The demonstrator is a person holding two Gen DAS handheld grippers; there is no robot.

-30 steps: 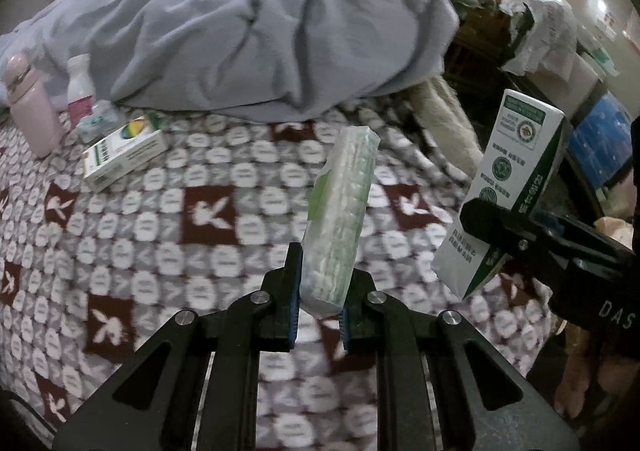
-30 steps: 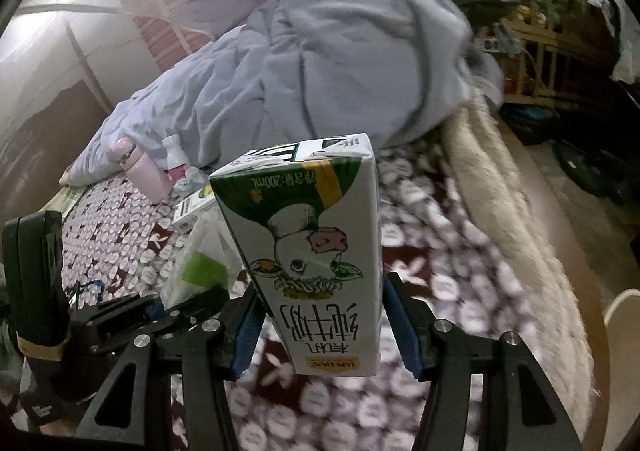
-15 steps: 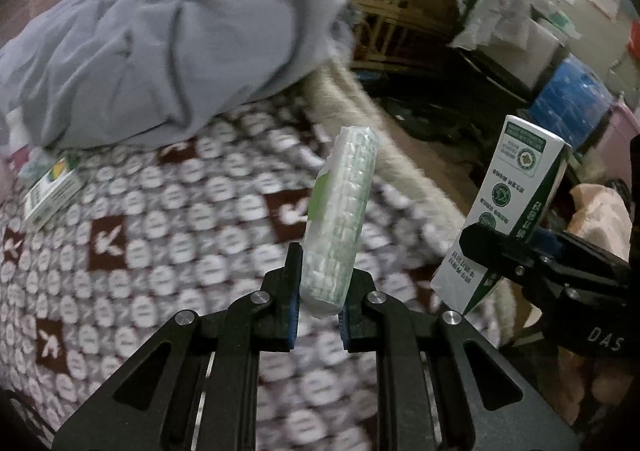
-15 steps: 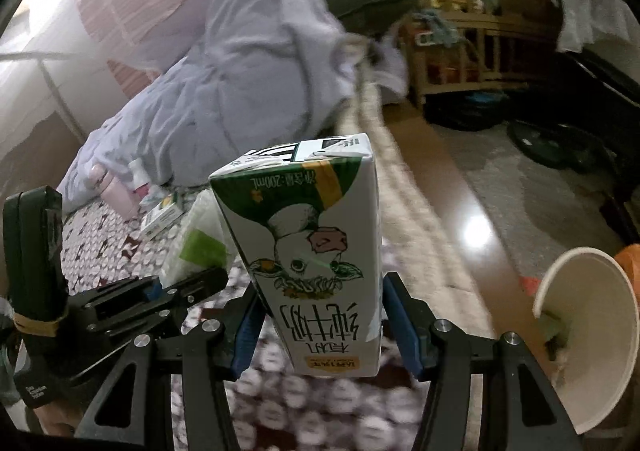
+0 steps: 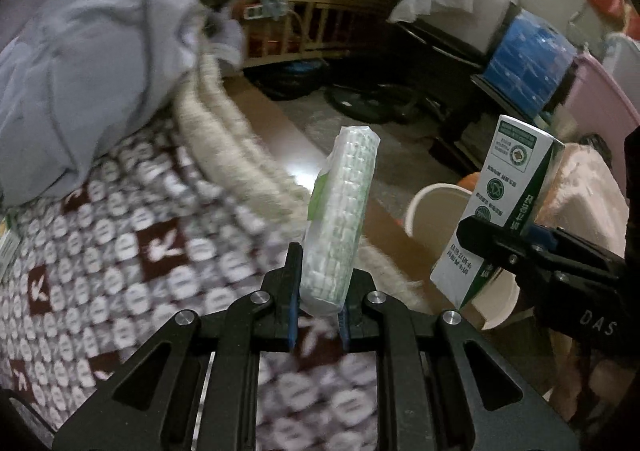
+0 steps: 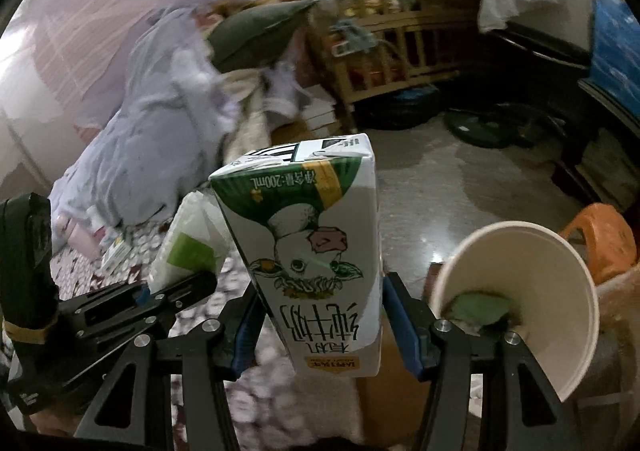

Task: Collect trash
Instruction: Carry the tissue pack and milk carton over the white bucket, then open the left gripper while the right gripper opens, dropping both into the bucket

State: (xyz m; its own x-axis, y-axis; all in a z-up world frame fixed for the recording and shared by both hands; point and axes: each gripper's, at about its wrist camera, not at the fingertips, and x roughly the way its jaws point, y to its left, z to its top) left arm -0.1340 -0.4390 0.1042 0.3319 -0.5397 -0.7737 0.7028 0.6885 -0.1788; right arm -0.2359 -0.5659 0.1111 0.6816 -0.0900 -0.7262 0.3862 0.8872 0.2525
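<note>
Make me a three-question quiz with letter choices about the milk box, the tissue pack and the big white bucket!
1. Where is the white bucket? A on the bed; B on the floor beside the bed; C on a shelf.
2. What colour band tops the milk carton? A green; B red; C purple.
3. The left claw is: A empty; B wide open; C shut on the tissue pack.

Answers: B, it stands past the bed's edge; A, green with a yellow stripe; C, its pads pinch the pack.
</note>
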